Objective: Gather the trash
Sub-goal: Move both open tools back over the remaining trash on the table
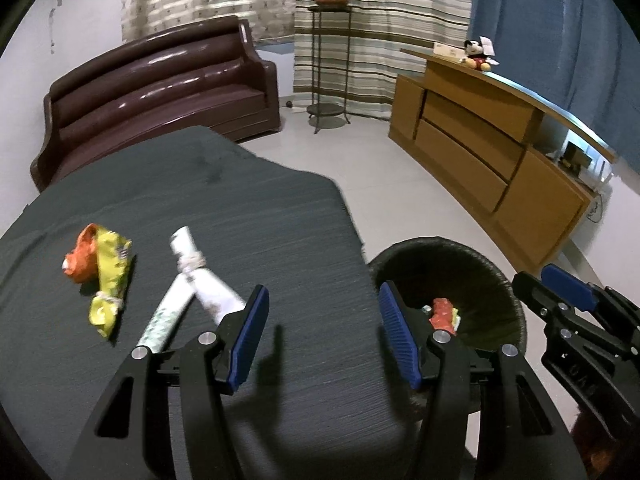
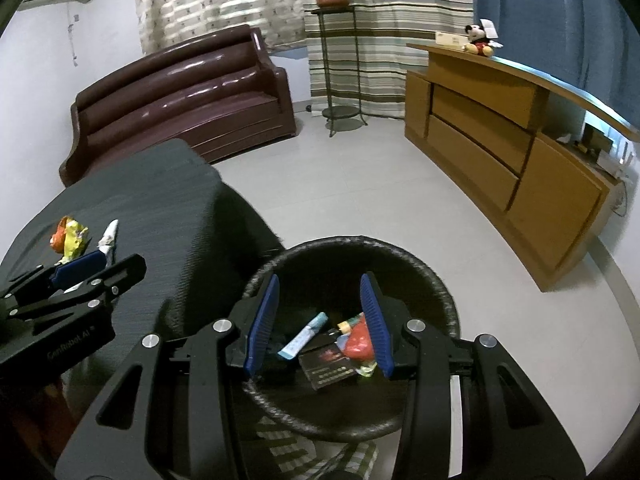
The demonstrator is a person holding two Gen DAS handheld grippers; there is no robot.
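The left claw (image 1: pixel 320 332) was open and empty above the desk (image 1: pixel 248 208). The knotted white wrapper (image 1: pixel 192 280) lay just left of it, long axis pointing away. The right claw (image 2: pixel 320 320), also open, hung over the bin (image 2: pixel 436 280).

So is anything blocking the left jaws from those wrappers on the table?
Nothing visible. The left gripper is open over bare cloth, with the white wrappers and the yellow-orange wrapper lying just ahead-left.

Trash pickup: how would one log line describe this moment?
left hand-held gripper open over table | right hand-held gripper open above bin | wrappers remain
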